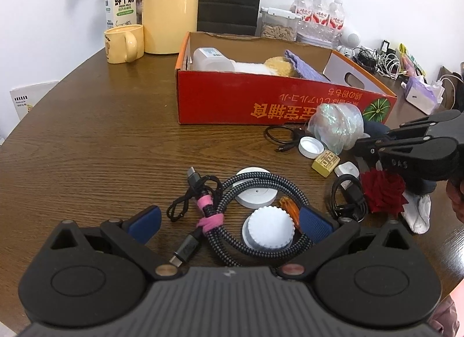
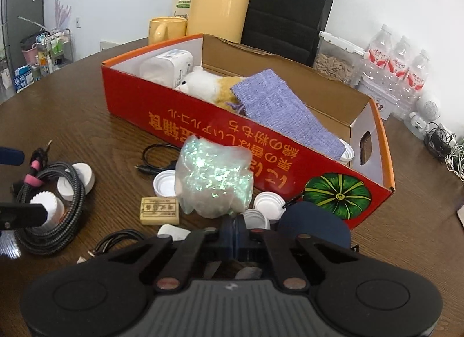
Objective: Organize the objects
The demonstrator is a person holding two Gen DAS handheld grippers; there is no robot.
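My left gripper (image 1: 230, 222) is open low over the table, its blue pads either side of a coiled braided cable (image 1: 255, 209) with a pink tie and a white ribbed cap (image 1: 268, 231). A white puck (image 1: 255, 189) lies under the coil. My right gripper (image 2: 235, 231) is shut, with nothing visibly held, just behind an iridescent plastic bag (image 2: 214, 176); it also shows in the left wrist view (image 1: 368, 145). The red cardboard box (image 2: 290, 157) holds a plush toy (image 2: 208, 84), a purple pouch (image 2: 278, 108) and a white container (image 2: 166, 67).
Around the bag lie white caps (image 2: 163, 183), a yellow eraser block (image 2: 159, 210), thin black cables (image 2: 156, 160), a red rose (image 1: 382, 192) and a dark blue round object (image 2: 316, 224). A yellow mug (image 1: 124, 44), jug, milk carton and water bottles (image 2: 400, 64) stand behind the box.
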